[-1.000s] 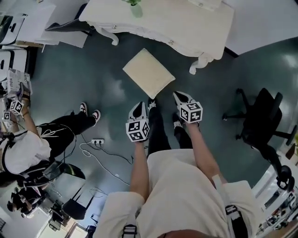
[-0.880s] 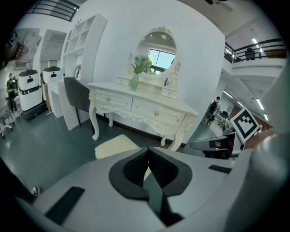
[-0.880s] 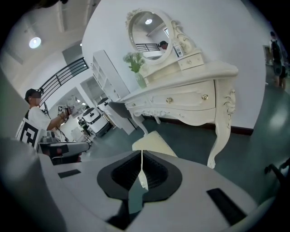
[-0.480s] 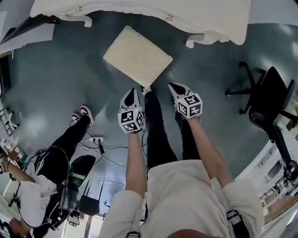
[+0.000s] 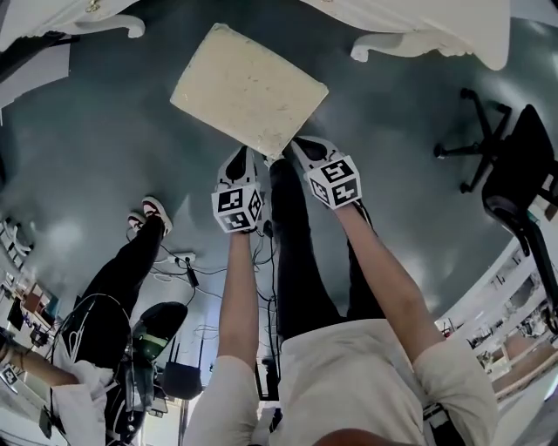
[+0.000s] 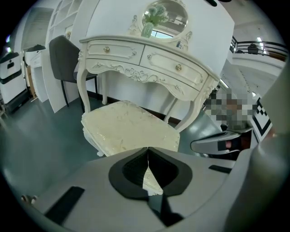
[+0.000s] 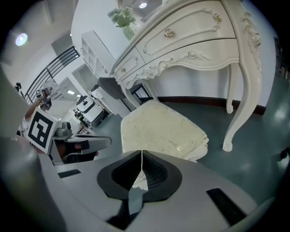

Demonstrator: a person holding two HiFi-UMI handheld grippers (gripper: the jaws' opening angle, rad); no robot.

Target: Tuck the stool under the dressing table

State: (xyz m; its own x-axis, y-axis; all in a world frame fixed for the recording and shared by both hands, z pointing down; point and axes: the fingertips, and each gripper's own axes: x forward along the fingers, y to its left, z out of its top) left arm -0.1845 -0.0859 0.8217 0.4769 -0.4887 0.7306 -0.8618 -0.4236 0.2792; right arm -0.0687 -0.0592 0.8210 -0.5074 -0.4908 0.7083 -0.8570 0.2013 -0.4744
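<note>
The stool has a cream cushioned top and stands on the grey floor just in front of the white dressing table. Both grippers hover at its near corner, each shut with nothing between the jaws. My left gripper is at the corner's left side and my right gripper at its right side; whether either touches the cushion I cannot tell. The left gripper view has the stool beyond the shut tips, with the table's drawers behind. The right gripper view shows the stool past the shut tips.
A black office chair stands at the right. Another person sits on the floor at the left, near a power strip and cables. A curved table leg stands right of the stool. A grey chair stands left of the table.
Both grippers have moved forward from in front of the legs up to the stool's near corner. The head view has shifted forward, so stool and table sit higher and larger.
</note>
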